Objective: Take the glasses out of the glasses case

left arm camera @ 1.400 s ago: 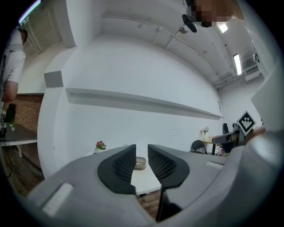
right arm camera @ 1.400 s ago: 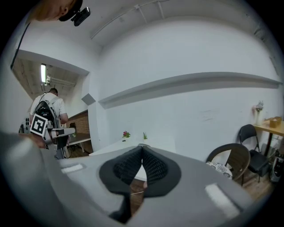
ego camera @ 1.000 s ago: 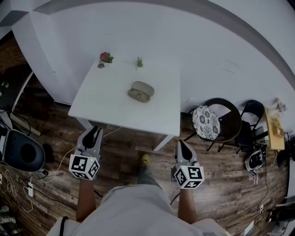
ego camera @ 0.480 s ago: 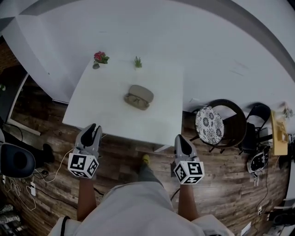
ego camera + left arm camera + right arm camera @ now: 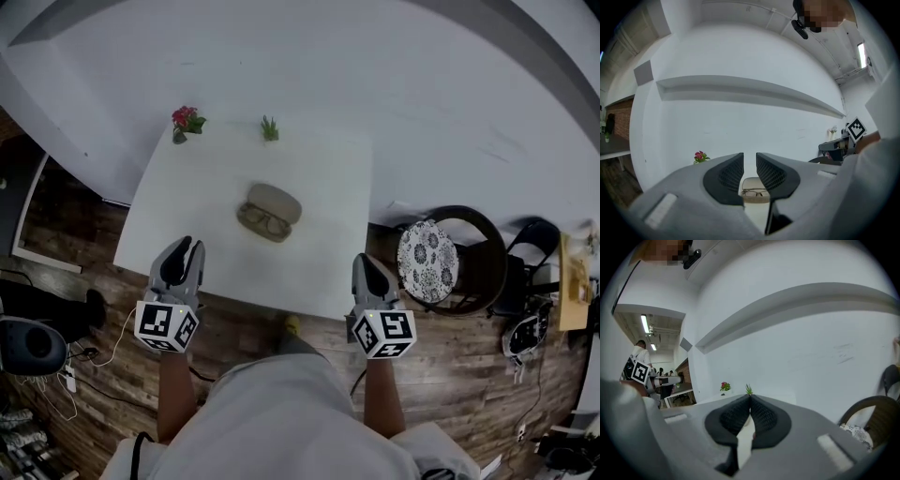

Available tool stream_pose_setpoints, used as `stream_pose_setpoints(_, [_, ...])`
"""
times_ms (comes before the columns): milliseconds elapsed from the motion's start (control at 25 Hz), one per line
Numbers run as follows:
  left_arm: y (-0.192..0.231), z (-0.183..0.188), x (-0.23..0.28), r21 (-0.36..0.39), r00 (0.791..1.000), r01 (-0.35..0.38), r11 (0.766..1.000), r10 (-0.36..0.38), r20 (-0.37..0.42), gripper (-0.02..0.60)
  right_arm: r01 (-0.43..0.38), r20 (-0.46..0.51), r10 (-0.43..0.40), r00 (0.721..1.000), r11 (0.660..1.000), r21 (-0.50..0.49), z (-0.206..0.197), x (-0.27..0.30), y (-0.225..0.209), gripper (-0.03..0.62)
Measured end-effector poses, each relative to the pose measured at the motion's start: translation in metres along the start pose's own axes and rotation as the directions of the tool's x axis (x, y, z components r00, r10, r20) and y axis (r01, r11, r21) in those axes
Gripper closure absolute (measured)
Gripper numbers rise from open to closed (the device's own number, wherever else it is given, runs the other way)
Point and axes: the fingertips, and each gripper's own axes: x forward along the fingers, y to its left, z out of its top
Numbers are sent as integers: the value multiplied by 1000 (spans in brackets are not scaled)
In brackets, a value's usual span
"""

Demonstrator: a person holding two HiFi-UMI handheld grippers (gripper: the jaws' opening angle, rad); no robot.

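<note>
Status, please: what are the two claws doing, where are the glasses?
Left gripper open, right gripper shut, both empty. Glasses in open glasses case on table. Nothing in the way.

Bright, even light here: the white table [image 5: 319, 206] and the wall behind it come up nearly washed out in the head view, with only faint shadows, while the wooden floor [image 5: 450, 366] reads dark. Both gripper views bend hard like a fisheye, straight ledges curving and the corners going black, and ceiling strip lights [image 5: 645, 323] glare at the side. Close in, the left claw [image 5: 750, 164] and the right claw [image 5: 750, 399] look flat grey, softening to blur toward the bottom edge.
</note>
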Motion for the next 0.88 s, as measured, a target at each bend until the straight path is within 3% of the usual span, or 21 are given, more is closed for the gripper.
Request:
stream_pose_setpoints(520, [11,-3,52,23,999,-5,1000,7,-51,491,-36,-24,36,999,999,21,3,61,-20,591])
stream_pose_setpoints(880, [36,-13,91,14,994,78,997,-77,-75,491,14,-29,-13,999,1000,17,8,88,-14,591])
